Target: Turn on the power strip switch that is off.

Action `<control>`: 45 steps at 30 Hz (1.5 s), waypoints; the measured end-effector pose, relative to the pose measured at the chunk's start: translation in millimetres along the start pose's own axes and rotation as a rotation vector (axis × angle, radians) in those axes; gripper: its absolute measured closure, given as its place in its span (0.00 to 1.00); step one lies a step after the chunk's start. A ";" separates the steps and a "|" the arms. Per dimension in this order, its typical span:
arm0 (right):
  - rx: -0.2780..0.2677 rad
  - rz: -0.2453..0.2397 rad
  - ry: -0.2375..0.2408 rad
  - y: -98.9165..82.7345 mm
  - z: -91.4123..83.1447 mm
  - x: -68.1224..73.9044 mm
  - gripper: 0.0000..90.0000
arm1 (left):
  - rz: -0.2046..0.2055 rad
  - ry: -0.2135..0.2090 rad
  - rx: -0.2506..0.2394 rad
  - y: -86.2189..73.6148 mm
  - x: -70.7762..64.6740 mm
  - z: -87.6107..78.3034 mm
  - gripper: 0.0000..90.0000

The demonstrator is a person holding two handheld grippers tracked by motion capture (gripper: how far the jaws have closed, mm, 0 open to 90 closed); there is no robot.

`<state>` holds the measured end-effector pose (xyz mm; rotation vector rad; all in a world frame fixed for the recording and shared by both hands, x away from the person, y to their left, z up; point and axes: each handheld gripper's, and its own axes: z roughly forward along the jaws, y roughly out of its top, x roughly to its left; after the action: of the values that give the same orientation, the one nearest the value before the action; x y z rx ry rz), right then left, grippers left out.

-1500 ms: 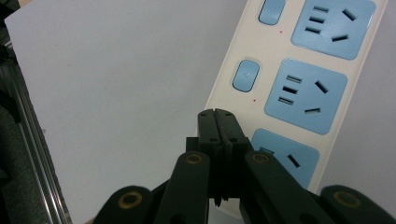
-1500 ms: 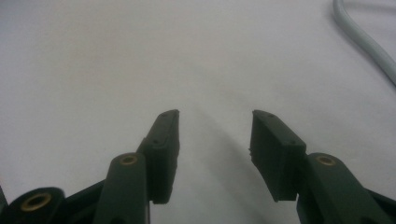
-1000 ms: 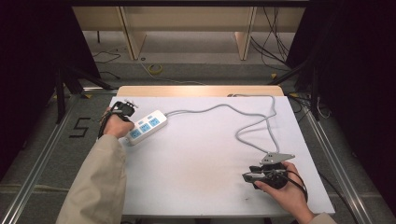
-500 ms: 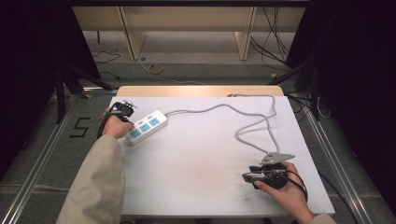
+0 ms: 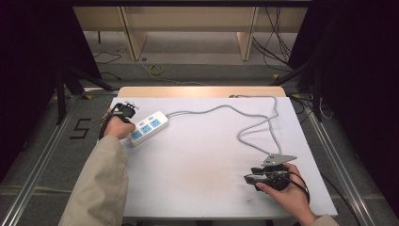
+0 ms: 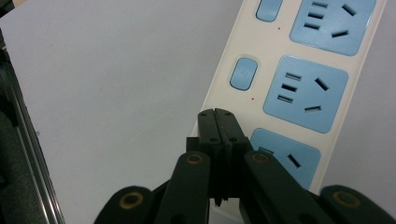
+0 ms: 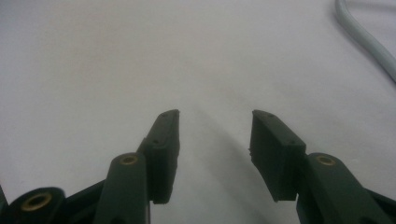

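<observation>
On pale table (image 5: 197,160), white power strip (image 5: 148,127), grey cord (image 5: 254,127).

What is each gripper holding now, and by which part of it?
Nothing is held. The left gripper is shut with nothing between its jaws, tips over the power strip. The right gripper is open above the bare table.

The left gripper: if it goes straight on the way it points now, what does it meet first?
Most likely the power strip. The left gripper has its jaws shut, with the tips over the strip's edge near the lowest blue socket; whether they already touch it is unclear.
</observation>
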<state>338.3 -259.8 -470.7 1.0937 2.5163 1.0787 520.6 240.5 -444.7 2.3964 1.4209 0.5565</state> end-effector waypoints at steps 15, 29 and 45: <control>0.001 0.000 0.001 0.1 0.1 -0.4 0.59 | 0.016 0.022 0.014 2.0 -3.4 0.5 1.00; -0.004 0.004 -0.001 0.3 -0.5 -0.3 0.59 | 0.000 0.013 -0.010 1.1 -3.0 -0.6 0.99; -0.005 0.005 -0.004 0.3 -0.7 0.0 0.59 | -0.007 0.000 -0.088 -2.0 -5.7 -14.8 0.89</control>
<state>338.2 -260.1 -469.9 1.1006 2.5085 1.0823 509.6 237.2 -433.6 2.3221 1.3752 0.6042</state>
